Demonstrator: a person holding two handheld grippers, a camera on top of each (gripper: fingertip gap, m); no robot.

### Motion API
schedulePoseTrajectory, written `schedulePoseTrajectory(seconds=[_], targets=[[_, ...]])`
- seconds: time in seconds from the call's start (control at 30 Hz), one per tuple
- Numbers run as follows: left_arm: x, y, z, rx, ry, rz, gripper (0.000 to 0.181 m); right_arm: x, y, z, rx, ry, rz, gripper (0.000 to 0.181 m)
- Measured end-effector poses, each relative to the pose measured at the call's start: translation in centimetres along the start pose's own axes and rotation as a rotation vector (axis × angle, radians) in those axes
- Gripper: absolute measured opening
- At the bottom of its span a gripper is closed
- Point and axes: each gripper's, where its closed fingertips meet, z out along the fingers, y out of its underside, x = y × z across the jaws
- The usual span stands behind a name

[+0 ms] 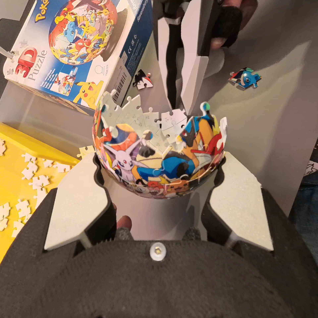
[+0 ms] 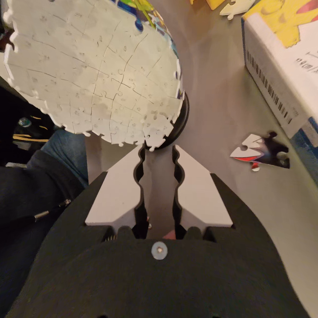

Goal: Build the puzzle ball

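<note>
Our left gripper [image 1: 159, 160] clamps the half-built puzzle ball [image 1: 158, 154] on both sides, so it stays steady. Our right gripper [image 2: 158, 149] waits empty and parted near the far rim, with a loose piece [image 2: 261, 153] at its right.

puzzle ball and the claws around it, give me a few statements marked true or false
1. The puzzle ball is a complete sphere. False: its top is open, with a jagged rim.
2. The left claw grips the ball on both sides. True.
3. The right claw holds a puzzle piece. False: nothing sits between its fingers.
4. A yellow tray holds loose white-side-up pieces. True.
5. The puzzle box lies beyond the ball. True.
</note>
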Motion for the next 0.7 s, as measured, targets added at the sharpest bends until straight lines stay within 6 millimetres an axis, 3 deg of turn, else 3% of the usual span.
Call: schedulePoseTrajectory(seconds=[0.27, 0.7], targets=[[0.01, -0.03, 0.01, 0.002, 0.002, -0.002, 0.126, 0.0, -0.65, 0.52, 0.061, -0.039, 0.09, 0.007], [-0.02, -0.04, 0.01, 0.006, 0.004, -0.007, 0.126, 0.34, -1.06, -0.14, 0.076, -0.03, 0.121, 0.003]])
